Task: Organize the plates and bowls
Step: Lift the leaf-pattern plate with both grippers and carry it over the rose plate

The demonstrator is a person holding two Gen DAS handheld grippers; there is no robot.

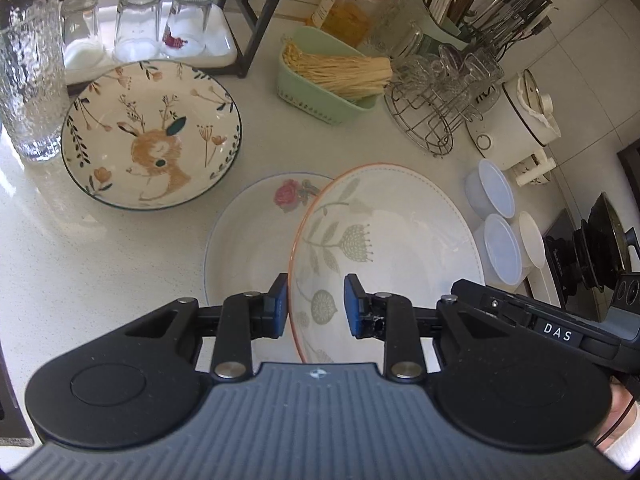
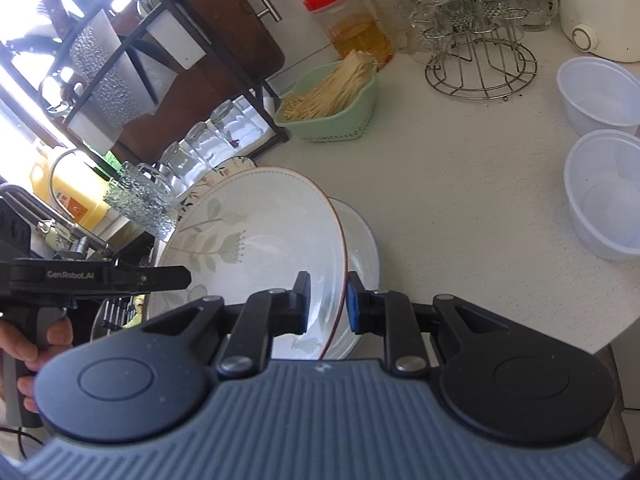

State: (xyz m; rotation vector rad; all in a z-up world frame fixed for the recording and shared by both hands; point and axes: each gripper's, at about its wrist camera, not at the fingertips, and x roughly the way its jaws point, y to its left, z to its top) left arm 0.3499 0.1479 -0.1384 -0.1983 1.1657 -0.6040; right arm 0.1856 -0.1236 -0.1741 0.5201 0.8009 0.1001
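Left wrist view: the left claw [image 1: 316,306] stands narrowly parted, with its blue pads [image 1: 281,307] set either side of the near left rim of the orange-rimmed leaf-pattern bowl [image 1: 384,236]. The left pad sits against the outside of the rim; whether the right pad presses the inner wall cannot be told. The bowl is tilted and overlaps the rose-pattern plate [image 1: 248,240], which lies on the pale surface [image 1: 100,260] beneath and just left of it. Farther left, the deer-pattern bowl [image 1: 152,136] rests flat, apart from both. A textured glass tumbler [image 1: 30,72] stands just beside its left rim. Behind these sit upturned glasses [image 1: 138,26] on a white tray, a green basket of dried noodles [image 1: 332,76], a red-lidded jar [image 1: 352,4] and a wire glass rack [image 1: 436,92]. Translucent plastic containers [image 1: 496,216] stand to the right.

Right wrist view: the right claw [image 2: 329,304] is nearly closed on the right rim of the same leaf-pattern bowl [image 2: 256,240], one pad inside and one outside the thin wall. The rose-pattern plate [image 2: 360,248] shows just beyond the rim. At the left edge, a hand [image 2: 36,344] holds the grip of the left unit.
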